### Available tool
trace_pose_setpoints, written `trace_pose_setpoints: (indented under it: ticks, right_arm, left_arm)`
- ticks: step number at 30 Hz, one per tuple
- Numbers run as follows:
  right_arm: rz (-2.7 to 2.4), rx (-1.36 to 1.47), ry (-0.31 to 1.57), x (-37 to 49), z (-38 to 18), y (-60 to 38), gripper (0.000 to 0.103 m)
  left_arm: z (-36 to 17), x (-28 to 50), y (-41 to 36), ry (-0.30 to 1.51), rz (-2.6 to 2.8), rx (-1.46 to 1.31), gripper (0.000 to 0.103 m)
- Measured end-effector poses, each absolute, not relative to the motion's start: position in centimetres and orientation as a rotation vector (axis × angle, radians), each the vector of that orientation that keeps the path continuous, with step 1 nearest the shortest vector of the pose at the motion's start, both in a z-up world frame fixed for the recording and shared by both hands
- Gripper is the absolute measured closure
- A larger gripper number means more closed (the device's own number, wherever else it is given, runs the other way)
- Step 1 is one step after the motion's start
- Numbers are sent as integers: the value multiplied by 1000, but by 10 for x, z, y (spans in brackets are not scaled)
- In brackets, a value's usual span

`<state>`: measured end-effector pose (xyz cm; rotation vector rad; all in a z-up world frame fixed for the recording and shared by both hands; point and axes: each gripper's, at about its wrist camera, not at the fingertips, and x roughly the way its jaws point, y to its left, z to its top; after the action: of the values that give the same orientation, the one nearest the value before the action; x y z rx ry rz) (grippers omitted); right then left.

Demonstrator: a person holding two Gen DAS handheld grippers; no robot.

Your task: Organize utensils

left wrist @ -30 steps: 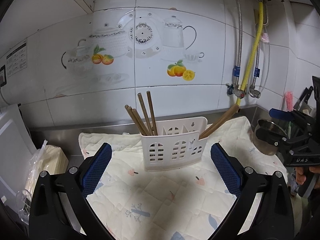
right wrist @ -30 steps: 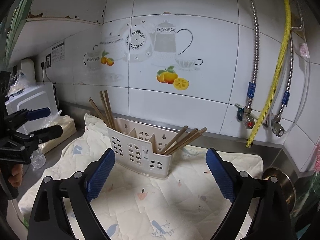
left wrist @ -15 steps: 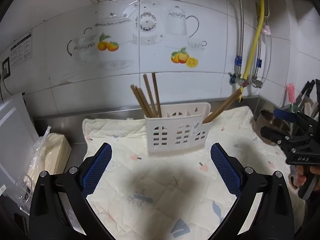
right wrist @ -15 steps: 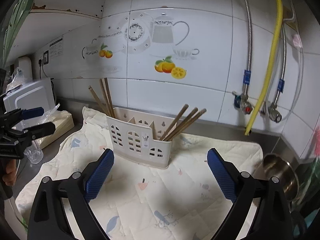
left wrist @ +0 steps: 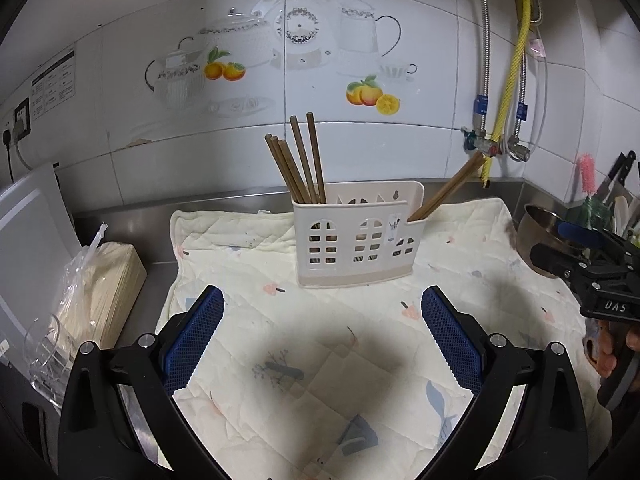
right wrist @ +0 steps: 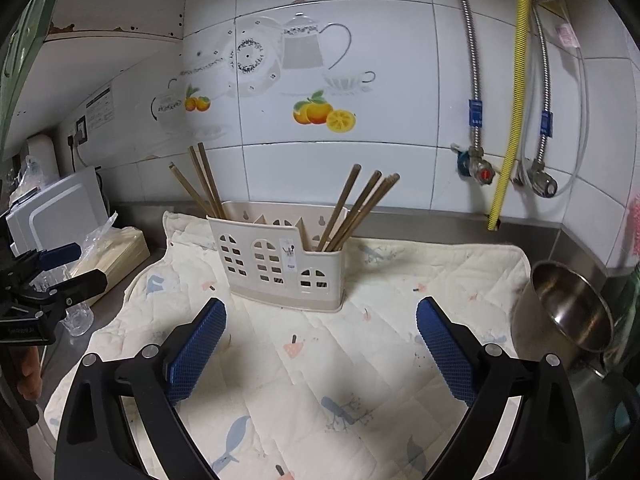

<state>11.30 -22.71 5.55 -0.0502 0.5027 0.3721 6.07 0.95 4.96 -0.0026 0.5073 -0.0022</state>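
Both grippers held clear above the quilted mat, jaws wide apart and empty.

The left gripper and right gripper each spread their blue pads fully, touching nothing. The white utensil caddy stood on the mat near the tiled wall; one bundle of brown chopsticks rose from its left compartment, another leaned out of its right one.

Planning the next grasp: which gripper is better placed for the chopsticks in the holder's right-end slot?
Probably right. The right gripper, open and empty, sees the brown wooden chopsticks fanned and leaning its way in the white plastic slotted holder. The left gripper sees them bunched.
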Motion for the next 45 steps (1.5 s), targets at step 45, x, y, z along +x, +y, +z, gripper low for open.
trace_pose_setpoints:
  ticks: [45]
  right_arm:
    - [355,-57,524,91,38,-220,9]
  left_arm:
    - [34,46,17,532,45,-52,5]
